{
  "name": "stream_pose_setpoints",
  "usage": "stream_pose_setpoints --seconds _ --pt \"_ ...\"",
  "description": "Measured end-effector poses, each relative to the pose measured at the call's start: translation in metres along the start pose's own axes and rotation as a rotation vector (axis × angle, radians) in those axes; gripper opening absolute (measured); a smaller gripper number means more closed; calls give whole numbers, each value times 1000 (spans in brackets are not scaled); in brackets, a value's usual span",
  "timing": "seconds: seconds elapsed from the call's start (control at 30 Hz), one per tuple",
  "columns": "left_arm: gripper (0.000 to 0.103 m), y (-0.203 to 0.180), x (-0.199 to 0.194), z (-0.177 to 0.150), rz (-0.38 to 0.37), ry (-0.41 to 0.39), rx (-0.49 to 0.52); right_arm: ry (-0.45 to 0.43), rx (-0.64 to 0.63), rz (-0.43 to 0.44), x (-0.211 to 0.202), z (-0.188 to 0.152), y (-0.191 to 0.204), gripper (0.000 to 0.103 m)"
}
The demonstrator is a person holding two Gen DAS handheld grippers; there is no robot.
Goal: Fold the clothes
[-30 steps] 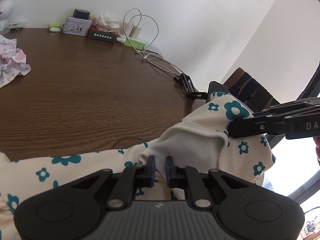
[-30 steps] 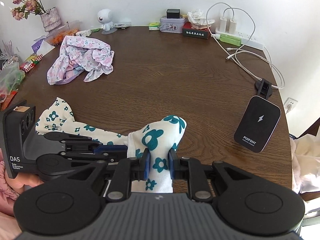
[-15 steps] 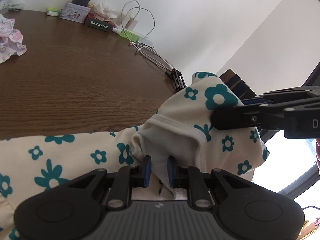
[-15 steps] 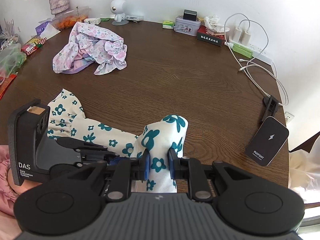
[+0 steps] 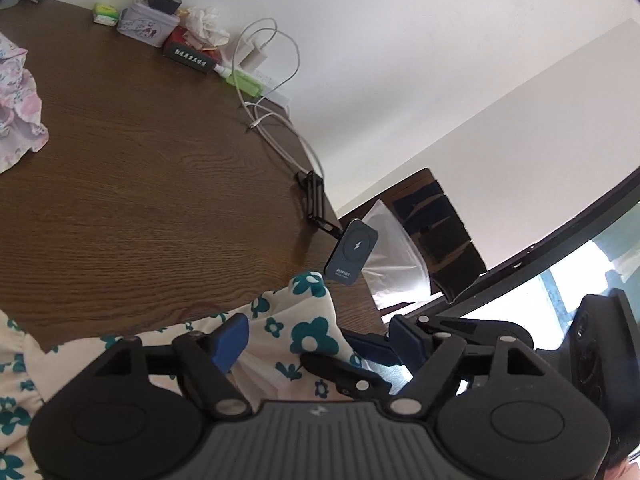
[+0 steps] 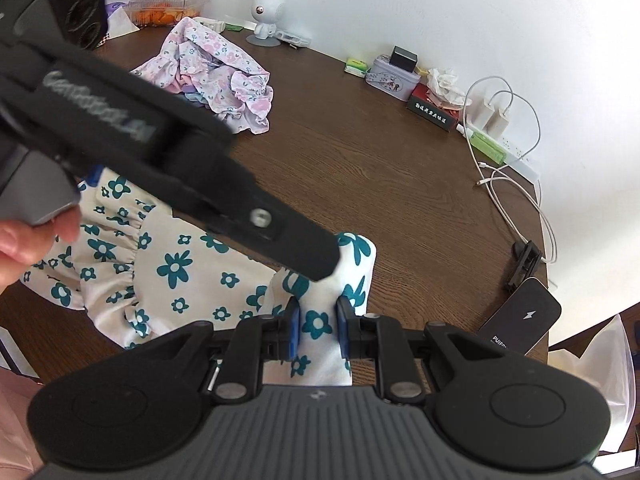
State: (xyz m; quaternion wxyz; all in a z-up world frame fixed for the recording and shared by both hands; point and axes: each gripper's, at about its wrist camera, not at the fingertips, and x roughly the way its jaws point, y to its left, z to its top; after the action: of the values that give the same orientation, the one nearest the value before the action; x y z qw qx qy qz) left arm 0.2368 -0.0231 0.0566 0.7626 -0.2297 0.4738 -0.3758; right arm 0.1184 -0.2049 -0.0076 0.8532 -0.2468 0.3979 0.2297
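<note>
Your brown counter (image 6: 380, 168) has the white garment with teal flowers (image 6: 176, 276) lying at its near edge, plus a pink floral heap (image 6: 216, 80) toward the far left edge. Your right tongs (image 6: 318, 326) are pinched tight on a raised fold of that garment. Your left tongs (image 5: 276, 346) are spread wide over the cloth, gripping nothing.

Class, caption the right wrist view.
Right gripper pinches white teal-flowered garment above the wooden table.
</note>
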Motion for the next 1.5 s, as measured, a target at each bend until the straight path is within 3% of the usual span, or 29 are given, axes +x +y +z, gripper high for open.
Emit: stream_pose_setpoints --seconds 0.07,0.2,0.3,0.47,0.67,0.87,0.93,1.0,1.03,1.2,1.37,1.47,1.5 --pt "74 -2 10 4 47 23 -46 -11 -15 -5 0 -1 4 17" --pt "67 5 22 3 60 47 -133 -26 -39 -20 -1 -5 9 17" --pt "49 10 31 2 75 60 -192 -34 -41 -28 0 -8 10 17" --pt "36 13 35 -4 90 29 -220 -43 -35 -32 2 -13 11 17" --pt "25 6 34 -7 95 -15 -175 -67 -6 -15 0 -16 5 21" --pt "22 8 32 -8 86 -23 -169 -140 44 32 -12 -26 -7 44" --pt "22 9 32 -8 82 -22 -169 -187 69 21 -19 -35 -11 64" --pt "22 10 32 -8 76 -21 -171 -253 102 29 -24 -50 -15 77" --pt "22 11 32 -8 74 -20 -170 -274 125 41 -24 -59 -18 78" --pt "22 14 31 -7 67 -23 -170 -313 248 93 1 -95 -22 79" --pt "22 17 30 -8 60 -27 -183 -357 292 96 28 -107 -14 78" --pt "22 19 28 -8 62 -36 -186 -340 324 102 36 -107 -7 61" --pt "22 20 27 -8 63 -41 -188 -339 331 94 37 -108 -5 49"
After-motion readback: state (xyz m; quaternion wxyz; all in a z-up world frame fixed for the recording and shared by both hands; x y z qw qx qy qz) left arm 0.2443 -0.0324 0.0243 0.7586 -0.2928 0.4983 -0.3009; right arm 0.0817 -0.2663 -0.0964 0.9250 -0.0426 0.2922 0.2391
